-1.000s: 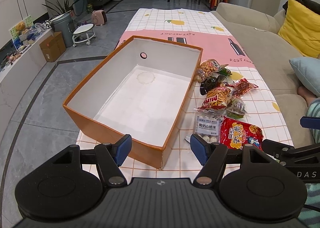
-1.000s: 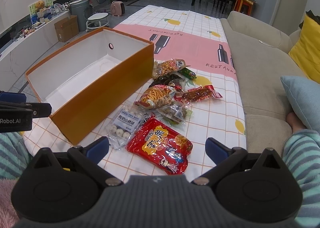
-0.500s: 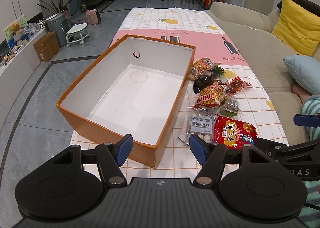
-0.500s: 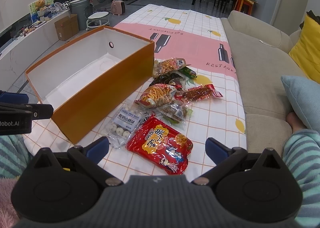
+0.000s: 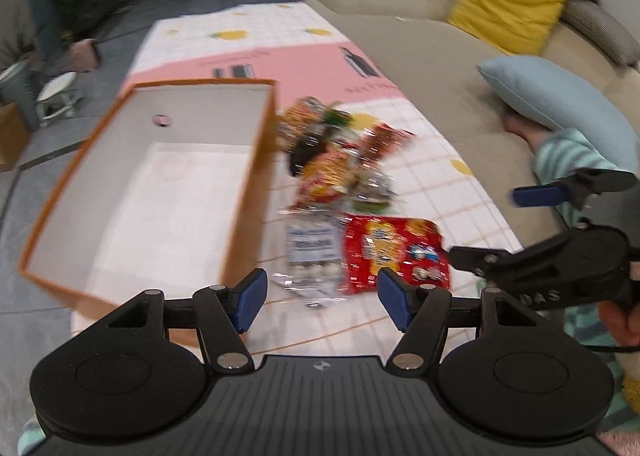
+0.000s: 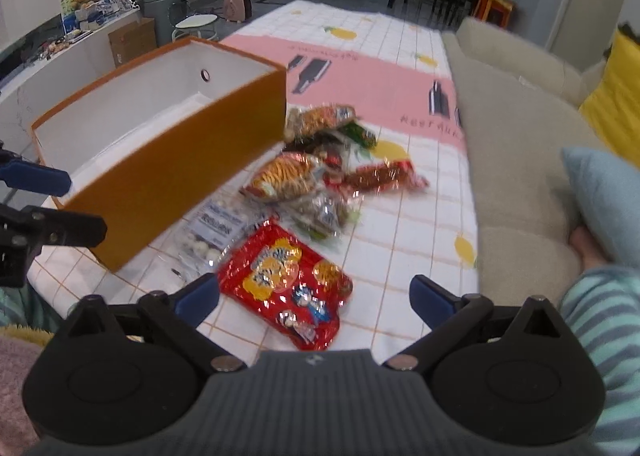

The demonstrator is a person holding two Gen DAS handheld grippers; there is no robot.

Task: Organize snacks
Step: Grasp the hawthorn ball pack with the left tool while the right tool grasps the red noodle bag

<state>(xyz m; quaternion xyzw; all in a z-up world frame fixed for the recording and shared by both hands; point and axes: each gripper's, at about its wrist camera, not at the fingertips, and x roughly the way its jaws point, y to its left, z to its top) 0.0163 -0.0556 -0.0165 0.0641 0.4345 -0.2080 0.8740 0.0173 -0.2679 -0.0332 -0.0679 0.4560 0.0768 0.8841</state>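
Observation:
An open, empty orange box (image 5: 248,192) (image 6: 176,160) stands on the table's left. Beside its right wall lies a pile of several snack packets. Nearest me are a red packet (image 5: 394,252) (image 6: 288,280) and a clear bag of white balls (image 5: 310,256) (image 6: 208,232). Behind them lie an orange chips bag (image 6: 286,176) and a dark red packet (image 6: 380,176). My left gripper (image 5: 318,298) is open and empty, just short of the clear bag. My right gripper (image 6: 316,296) is open and empty over the red packet's near end.
The table wears a checked and pink cloth (image 6: 372,88). A beige sofa (image 6: 520,128) runs along the right with a blue cushion (image 5: 560,104) and a yellow cushion (image 5: 508,4). A stool and bin (image 6: 176,20) stand on the floor at left.
The left gripper has swung right, toward the snack pile, with blur. The right gripper has moved forward and lower over the red packet. Both stay open.

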